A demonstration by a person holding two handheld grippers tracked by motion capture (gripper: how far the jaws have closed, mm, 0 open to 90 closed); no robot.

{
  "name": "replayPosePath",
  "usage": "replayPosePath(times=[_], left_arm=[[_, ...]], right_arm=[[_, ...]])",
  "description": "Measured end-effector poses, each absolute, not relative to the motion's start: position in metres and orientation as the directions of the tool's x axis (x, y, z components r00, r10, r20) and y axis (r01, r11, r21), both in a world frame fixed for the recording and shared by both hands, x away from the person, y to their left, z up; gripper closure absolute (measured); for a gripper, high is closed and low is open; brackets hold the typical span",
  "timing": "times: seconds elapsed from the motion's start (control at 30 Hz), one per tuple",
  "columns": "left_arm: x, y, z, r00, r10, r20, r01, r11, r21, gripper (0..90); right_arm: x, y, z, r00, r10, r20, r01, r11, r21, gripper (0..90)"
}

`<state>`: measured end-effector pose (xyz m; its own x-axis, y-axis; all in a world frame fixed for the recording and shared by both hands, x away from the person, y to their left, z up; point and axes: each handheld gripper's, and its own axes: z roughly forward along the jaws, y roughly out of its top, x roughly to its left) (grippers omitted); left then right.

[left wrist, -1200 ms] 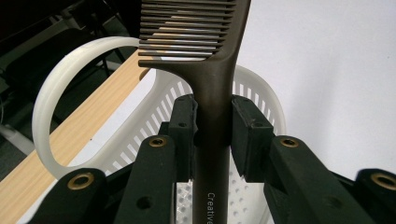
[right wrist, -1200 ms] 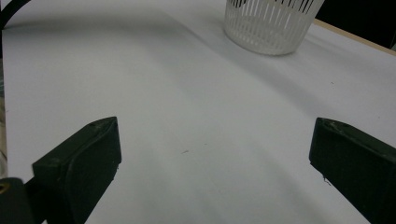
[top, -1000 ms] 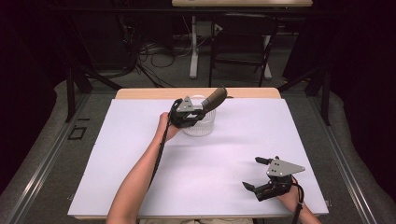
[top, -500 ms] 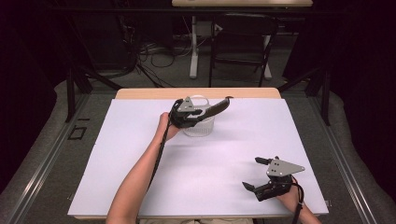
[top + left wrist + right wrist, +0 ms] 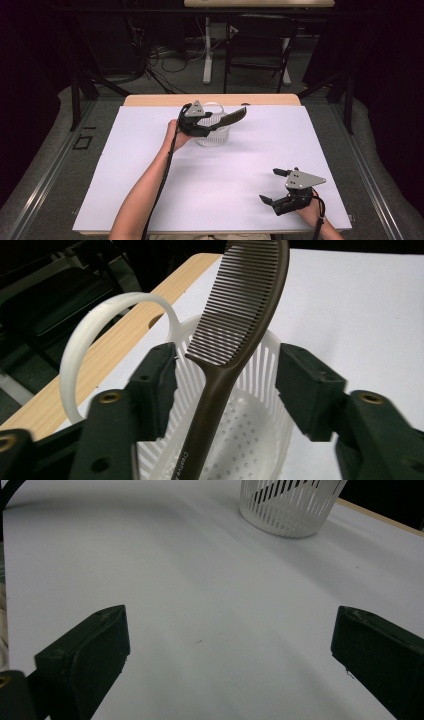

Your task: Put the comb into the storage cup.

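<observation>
high view: left gripper [image 5: 214,126] sits over a small white slotted basket [image 5: 214,137] at the far middle of the white table cover [image 5: 150,175], close to the wooden table edge [image 5: 150,100]. a dark brown comb [image 5: 231,117] sticks out from the gripper to the right, toothed end past the basket rim, tilted a little upward. right gripper [image 5: 276,186] rests low at the near right of the cover, well apart from the basket, nothing near it.

left gripper view: jaws have just been opening and now stand apart, one on each side of the comb [image 5: 235,335]. a clear gap shows on the right side; on the left the comb handle runs close by the pad, and contact there is hard to call, but no squeeze is apparent. comb handle slopes down into the basket [image 5: 235,440], lower end out of frame, toothed part rising above the rim. basket's arched white handle [image 5: 95,335] stands to the left.

right gripper view: jaws spread wide over bare cover [image 5: 200,605], nothing between them. basket [image 5: 287,507] far ahead at the top.

progress, as a judgement: the comb is delivered into the basket and the release looks under way. left to do: draw the left gripper clear without dragging the comb, which leans on the rim and could tip out.
</observation>
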<state>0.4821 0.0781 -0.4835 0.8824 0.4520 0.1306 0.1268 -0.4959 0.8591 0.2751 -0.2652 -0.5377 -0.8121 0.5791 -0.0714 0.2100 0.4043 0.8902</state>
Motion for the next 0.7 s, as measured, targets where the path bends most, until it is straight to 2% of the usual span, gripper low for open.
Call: replayPosePath(times=[0.37, 0.7], left_arm=[[0.468, 0.082, -0.468, 0.877, 0.472, 0.086, 0.175, -0.484, 0.858, 18.7], [0.454, 0.086, -0.458, 0.862, 0.493, 0.121, 0.189, -0.533, 0.824, 3.9]], right_arm=[[0.275, -0.266, -0.537, -0.812, 0.579, -0.072, 0.209, 0.405, 0.89, 2.0], [0.275, -0.265, -0.537, -0.811, 0.58, -0.073, 0.208, 0.403, 0.891, 2.0]])
